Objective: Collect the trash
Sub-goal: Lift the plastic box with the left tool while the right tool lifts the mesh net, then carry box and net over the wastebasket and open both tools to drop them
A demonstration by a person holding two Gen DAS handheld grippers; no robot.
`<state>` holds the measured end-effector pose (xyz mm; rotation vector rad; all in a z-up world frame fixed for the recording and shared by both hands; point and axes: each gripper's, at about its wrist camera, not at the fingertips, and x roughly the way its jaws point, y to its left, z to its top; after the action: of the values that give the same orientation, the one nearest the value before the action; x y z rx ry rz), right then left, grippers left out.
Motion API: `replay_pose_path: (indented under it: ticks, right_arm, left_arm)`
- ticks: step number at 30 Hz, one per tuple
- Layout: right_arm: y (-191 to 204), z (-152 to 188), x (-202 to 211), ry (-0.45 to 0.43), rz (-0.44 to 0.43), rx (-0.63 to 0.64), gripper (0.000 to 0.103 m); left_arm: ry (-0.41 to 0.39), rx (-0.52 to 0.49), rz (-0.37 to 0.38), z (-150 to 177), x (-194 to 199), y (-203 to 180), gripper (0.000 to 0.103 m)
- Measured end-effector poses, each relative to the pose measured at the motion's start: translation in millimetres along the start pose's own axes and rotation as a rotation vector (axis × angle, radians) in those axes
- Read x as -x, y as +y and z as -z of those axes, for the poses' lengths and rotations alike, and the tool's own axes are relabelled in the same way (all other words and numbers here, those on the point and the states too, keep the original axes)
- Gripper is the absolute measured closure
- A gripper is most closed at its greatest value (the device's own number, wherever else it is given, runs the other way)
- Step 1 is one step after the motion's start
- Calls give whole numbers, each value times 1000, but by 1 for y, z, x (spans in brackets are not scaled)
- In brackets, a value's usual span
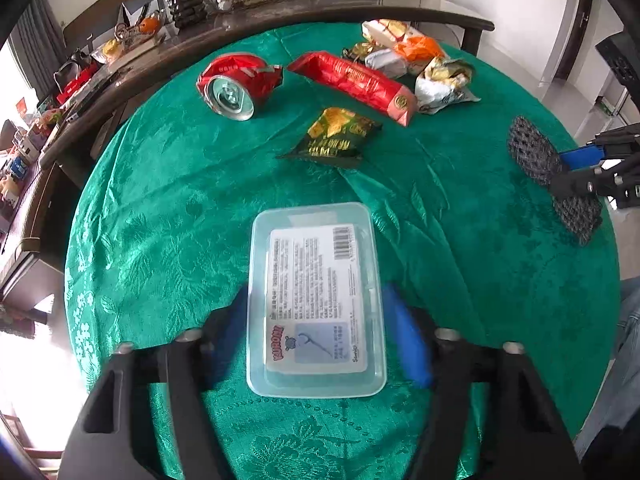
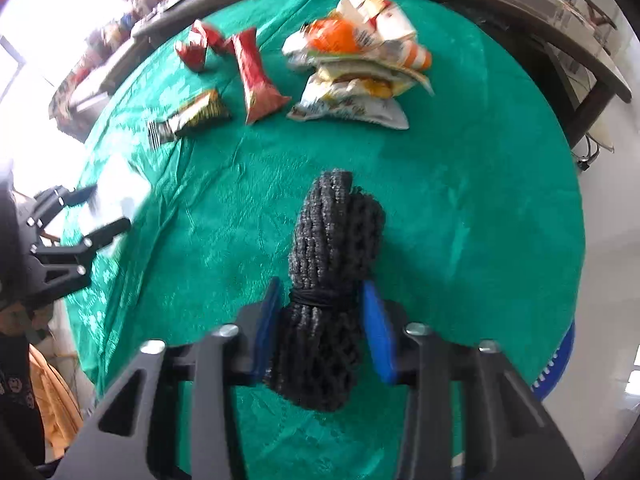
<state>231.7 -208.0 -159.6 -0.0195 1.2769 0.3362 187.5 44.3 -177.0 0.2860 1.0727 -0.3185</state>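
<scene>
Can (image 1: 232, 86) only in left view

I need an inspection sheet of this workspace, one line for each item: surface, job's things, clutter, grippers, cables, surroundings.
Surface: round table under a green patterned cloth, creased.
Job's things: crushed red can, long red wrapper, dark green snack bag, pile of pale and orange wrappers, all at the far side.
Clutter: nothing seen.
Grippers: left gripper has its blue pads against a clear plastic box; right gripper pinches a black mesh bundle at its tied waist.
Cables: nothing seen on the cloth.
Surroundings: a dark curved table behind holds a plant, fruit and small items.
</scene>
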Motion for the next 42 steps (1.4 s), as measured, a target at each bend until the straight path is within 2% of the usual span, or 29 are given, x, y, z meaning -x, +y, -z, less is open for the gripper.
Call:
replay_pose_path:
  ticks: [4, 9, 12, 14, 20, 24, 29, 32, 38, 42]
  right_arm:
    - [-14, 11, 24, -82, -39, -17, 69]
    - [-61, 29, 70, -185, -57, -83, 69]
    - [-102, 46, 95, -230, -30, -142, 69]
    - [-133, 60, 108, -251, 24, -175, 69]
    - [-225, 108, 120, -265, 128, -308, 69]
    - [-271, 133, 107, -265, 162, -385, 69]
    - [-323, 165, 85, -277, 186, -480, 69]
    - [-344, 183, 76, -286, 164, -526, 69]
    - [-370, 193, 72, -321, 108, -594, 69]
    - [-382, 193, 64, -308, 71, -634, 69]
  left_arm:
    - [-25, 41, 22, 5, 9, 1, 41]
    - [-108, 63, 101, -8, 36, -23, 41]
    - [-161, 60, 181, -28, 52, -54, 41]
    - [-189, 39, 244, -44, 60, -86, 41]
    - [-205, -56, 418, -88, 65, -199, 41]
    - [-173, -126, 472, -112, 46, -282, 41]
    - [-129, -144, 505, -131, 12, -359, 40]
    - [-95, -162, 515, -138, -12, -397, 40]
    - [-48, -188, 504, -147, -62, -452, 40]
    - [-26, -193, 492, -148, -86, -467, 40]
